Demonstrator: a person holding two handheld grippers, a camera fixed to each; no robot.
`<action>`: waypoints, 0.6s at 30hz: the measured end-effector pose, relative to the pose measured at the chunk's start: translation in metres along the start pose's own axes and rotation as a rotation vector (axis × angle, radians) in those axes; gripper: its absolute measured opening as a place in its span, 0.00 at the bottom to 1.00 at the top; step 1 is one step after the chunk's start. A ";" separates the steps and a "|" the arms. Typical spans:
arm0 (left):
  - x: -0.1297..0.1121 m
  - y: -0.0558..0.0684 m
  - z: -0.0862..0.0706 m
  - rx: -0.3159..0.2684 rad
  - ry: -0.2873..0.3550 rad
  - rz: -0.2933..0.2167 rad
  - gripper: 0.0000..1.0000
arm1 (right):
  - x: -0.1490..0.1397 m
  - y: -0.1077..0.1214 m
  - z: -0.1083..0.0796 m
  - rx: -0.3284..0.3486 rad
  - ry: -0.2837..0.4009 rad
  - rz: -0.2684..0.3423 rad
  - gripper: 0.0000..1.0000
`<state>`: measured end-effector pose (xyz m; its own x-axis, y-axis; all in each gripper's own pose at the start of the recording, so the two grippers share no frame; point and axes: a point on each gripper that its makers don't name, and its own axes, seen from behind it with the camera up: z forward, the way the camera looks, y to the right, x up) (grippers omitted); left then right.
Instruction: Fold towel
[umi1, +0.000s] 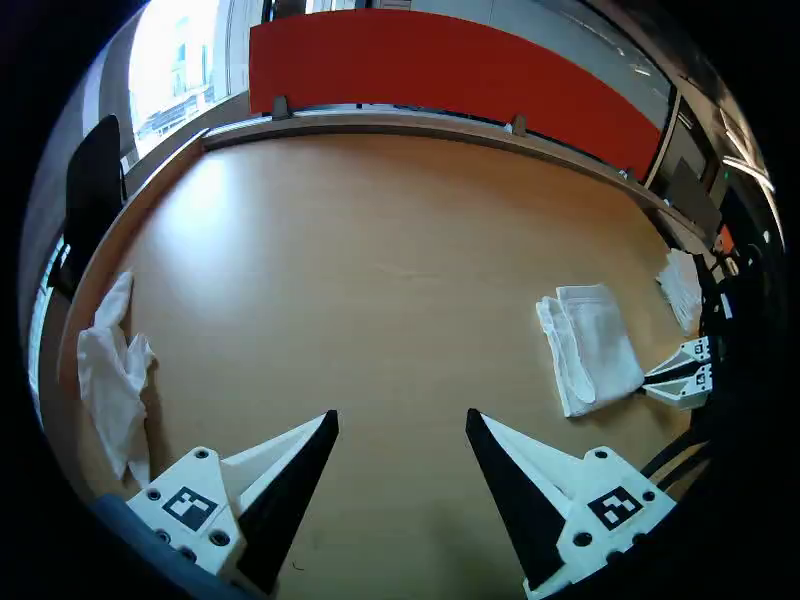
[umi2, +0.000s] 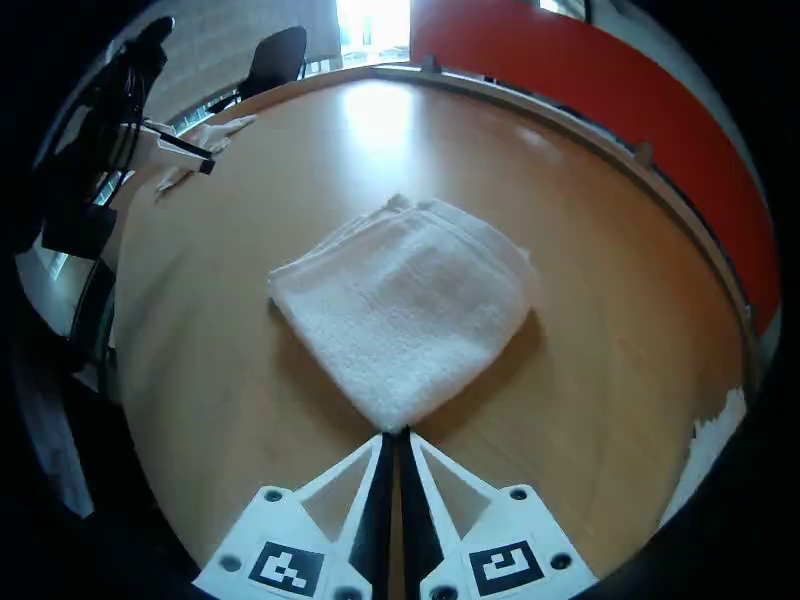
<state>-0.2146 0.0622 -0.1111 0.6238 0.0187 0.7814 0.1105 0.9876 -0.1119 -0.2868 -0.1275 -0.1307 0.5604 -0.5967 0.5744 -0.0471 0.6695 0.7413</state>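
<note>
A folded white towel (umi2: 405, 300) lies flat on the round wooden table (umi2: 600, 300). My right gripper (umi2: 396, 437) is shut, and its tips meet the towel's near corner; no cloth shows between the fingers. In the left gripper view the same folded towel (umi1: 595, 345) lies at the right, with the right gripper (umi1: 648, 384) at its edge. My left gripper (umi1: 402, 418) is open over bare table (umi1: 380, 250), holding nothing. It also appears far off in the right gripper view, left gripper (umi2: 205, 160), beside a crumpled white towel (umi2: 215, 132).
The crumpled towel (umi1: 115, 380) lies by the table's left edge. Another white cloth (umi1: 683, 285) sits near the right edge, the same cloth (umi2: 715, 440) low right in the right gripper view. A red partition (umi1: 450, 65) lines the far rim, and a dark chair (umi1: 90, 190) stands outside.
</note>
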 end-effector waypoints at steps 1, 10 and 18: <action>0.000 0.000 0.000 0.000 0.000 0.000 0.95 | 0.001 0.000 -0.001 -0.001 0.002 0.000 0.04; 0.002 0.002 0.000 -0.003 0.005 -0.005 0.95 | 0.020 0.002 -0.009 -0.009 0.039 0.000 0.04; 0.004 0.004 -0.002 -0.007 0.011 -0.001 0.95 | 0.052 0.004 -0.020 -0.017 0.098 -0.020 0.03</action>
<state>-0.2104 0.0661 -0.1096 0.6320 0.0160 0.7748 0.1168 0.9864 -0.1156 -0.2410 -0.1472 -0.1051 0.6390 -0.5644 0.5227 -0.0221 0.6657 0.7458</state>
